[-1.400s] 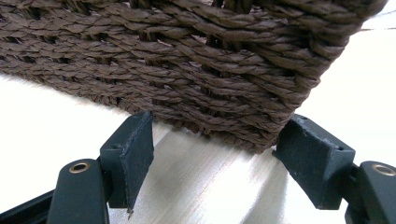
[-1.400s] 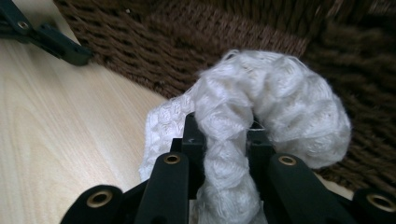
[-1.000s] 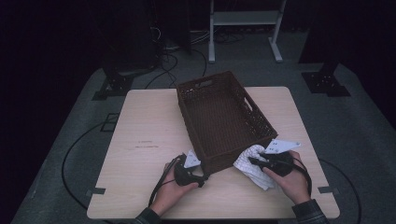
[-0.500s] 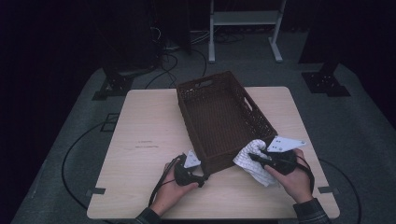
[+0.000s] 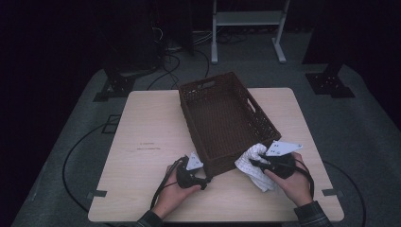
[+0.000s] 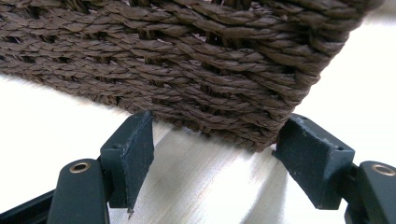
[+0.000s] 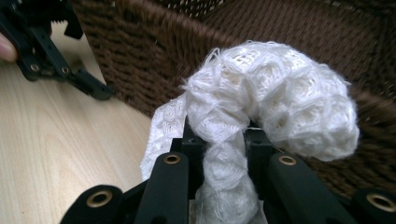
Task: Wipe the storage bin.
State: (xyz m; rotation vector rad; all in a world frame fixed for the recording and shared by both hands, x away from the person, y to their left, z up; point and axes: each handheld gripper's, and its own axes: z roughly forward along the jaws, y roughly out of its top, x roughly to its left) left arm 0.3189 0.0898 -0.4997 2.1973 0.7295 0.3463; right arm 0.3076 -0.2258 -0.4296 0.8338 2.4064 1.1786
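Now clamped in the right gripper (image 7: 224, 154): a white waffle-weave cloth (image 7: 275, 102), pinched tight between the two black jaws, bunched into a curl above them and lifted against the near corner of the brown woven basket (image 7: 196, 46). Seen from the high view, same cloth (image 5: 253, 165) hanging down from the right gripper (image 5: 257, 163) onto the light wooden table (image 5: 151, 123), just beside the basket's near right corner, outside it. Basket (image 5: 222, 118) standing on the table, turned at an angle, long side running away from the person. Left gripper (image 5: 205, 182) held low at the basket's near left corner, jaws spread apart. In the left gripper view, left gripper (image 6: 212, 154) open wide, one jaw on each side of the basket's bottom corner (image 6: 210, 79), close to the weave; contact not possible to tell. Right hand (image 5: 293, 182) and left hand (image 5: 175, 191) coming in from the near table edge.
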